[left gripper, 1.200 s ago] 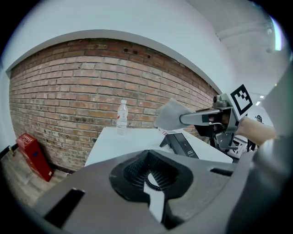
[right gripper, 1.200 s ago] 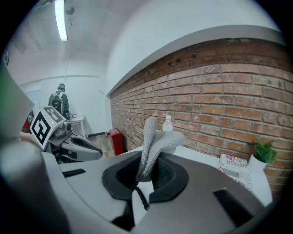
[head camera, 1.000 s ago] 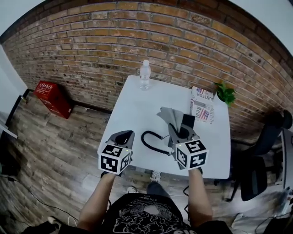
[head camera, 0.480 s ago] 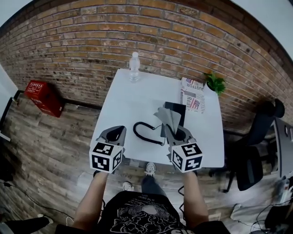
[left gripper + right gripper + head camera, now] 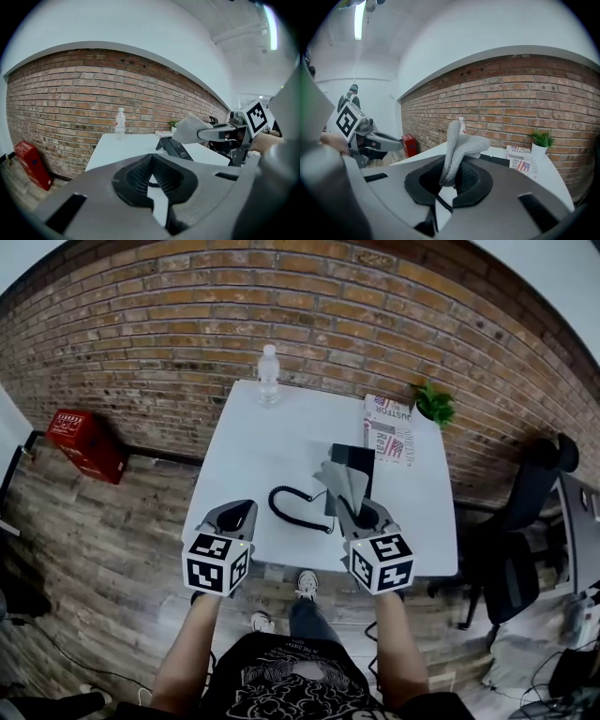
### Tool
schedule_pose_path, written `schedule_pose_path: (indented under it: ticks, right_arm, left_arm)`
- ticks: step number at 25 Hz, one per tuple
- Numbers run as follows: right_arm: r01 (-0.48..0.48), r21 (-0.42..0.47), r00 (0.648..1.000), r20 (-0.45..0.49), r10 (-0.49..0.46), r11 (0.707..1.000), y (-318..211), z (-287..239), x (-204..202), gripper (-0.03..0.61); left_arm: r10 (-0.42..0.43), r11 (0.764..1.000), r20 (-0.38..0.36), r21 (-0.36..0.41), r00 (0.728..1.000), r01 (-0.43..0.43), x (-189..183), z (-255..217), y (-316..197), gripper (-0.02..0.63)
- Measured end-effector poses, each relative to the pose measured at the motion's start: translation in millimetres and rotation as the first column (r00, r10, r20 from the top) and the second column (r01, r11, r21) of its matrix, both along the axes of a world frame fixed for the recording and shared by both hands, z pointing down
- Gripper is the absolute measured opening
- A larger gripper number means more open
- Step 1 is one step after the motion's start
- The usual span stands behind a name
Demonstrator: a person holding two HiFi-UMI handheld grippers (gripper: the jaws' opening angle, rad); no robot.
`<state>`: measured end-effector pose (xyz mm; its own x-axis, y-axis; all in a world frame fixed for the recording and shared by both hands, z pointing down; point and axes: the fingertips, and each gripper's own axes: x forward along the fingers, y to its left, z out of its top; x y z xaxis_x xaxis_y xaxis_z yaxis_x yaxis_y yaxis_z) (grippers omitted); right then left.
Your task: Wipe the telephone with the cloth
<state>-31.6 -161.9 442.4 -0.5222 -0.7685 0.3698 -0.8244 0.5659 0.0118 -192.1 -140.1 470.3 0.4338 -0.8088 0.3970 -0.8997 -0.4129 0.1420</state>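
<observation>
Right gripper [image 5: 449, 183]: jaws pinched on the grey cloth [image 5: 457, 143]. The cloth stands up from between them and flops over at the top.

Head view, centre of frame: I see the cloth [image 5: 344, 482] hanging over the near end of the black telephone [image 5: 352, 463], which sits on the white table [image 5: 253, 442]. I can't tell whether cloth and phone touch. The coiled cord [image 5: 292, 509] loops just left of the phone.

Left gripper [image 5: 150, 176]: tips together, nothing between them. It sits at the lower left of the head view by the table's near left corner, well apart from the phone.

Upper frame: water bottle [image 5: 268, 377] at the table's far edge. Newspaper [image 5: 387, 430] and small potted plant [image 5: 434, 406] are at the upper right.
</observation>
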Motion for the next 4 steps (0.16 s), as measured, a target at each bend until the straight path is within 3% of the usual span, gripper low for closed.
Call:
schedule_pose_path:
  ticks: [4]
  right_arm:
    - [0.005,0.0,1.0,0.0,-0.005,1.0,3.3,-1.9,-0.6,0.011]
  left_arm:
    - [0.004,1.0,0.001,0.002,1.0,-0.004,2.0,-2.3,2.8,0.006]
